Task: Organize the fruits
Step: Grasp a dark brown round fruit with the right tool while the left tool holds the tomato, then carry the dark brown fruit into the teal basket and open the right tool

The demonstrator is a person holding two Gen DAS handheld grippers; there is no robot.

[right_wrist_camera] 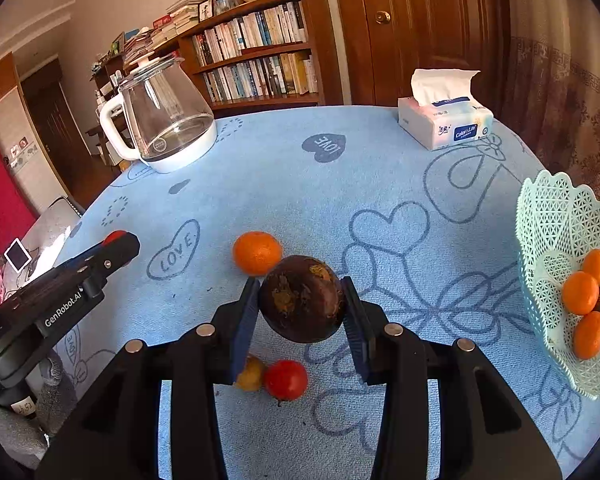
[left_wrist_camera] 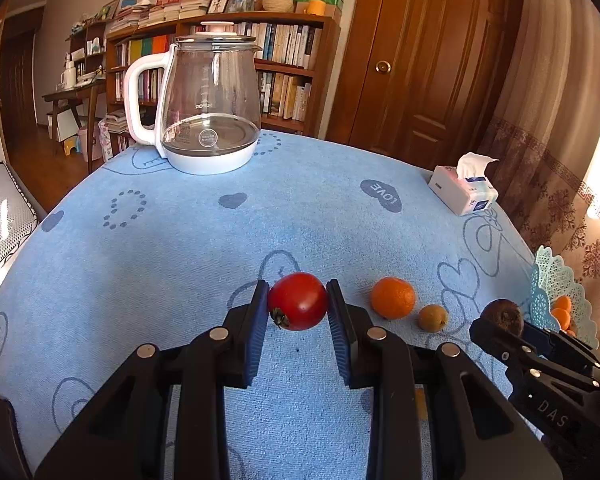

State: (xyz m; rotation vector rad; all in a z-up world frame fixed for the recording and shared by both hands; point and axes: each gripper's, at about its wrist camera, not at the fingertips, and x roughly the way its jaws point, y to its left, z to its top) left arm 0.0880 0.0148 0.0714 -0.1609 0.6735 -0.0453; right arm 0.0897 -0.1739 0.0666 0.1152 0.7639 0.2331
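Both grippers clamp a fruit over the blue heart-printed tablecloth (left_wrist_camera: 180, 240).

Left wrist view: the left gripper (left_wrist_camera: 298, 304) has its blue-padded jaws pressed against both sides of a small round red tomato (left_wrist_camera: 298, 301), held between the tips. Just right of the jaws lie a round orange mandarin (left_wrist_camera: 393, 297) and, beside it, a small yellowish-brown round fruit (left_wrist_camera: 432, 318); far right is the pale green lattice plastic basket (left_wrist_camera: 556, 280). Well beyond the jaws stands a clear glass kettle with a white handle (left_wrist_camera: 204, 104); a white tissue pack (left_wrist_camera: 462, 190) is beyond to the right.

Right wrist view: the right gripper (right_wrist_camera: 302, 300) is clamped on a dark purple-brown round fruit with rough tan patches (right_wrist_camera: 302, 298). The mandarin sits just beyond the left jaw; the basket, holding mandarins, is well right of the jaws.
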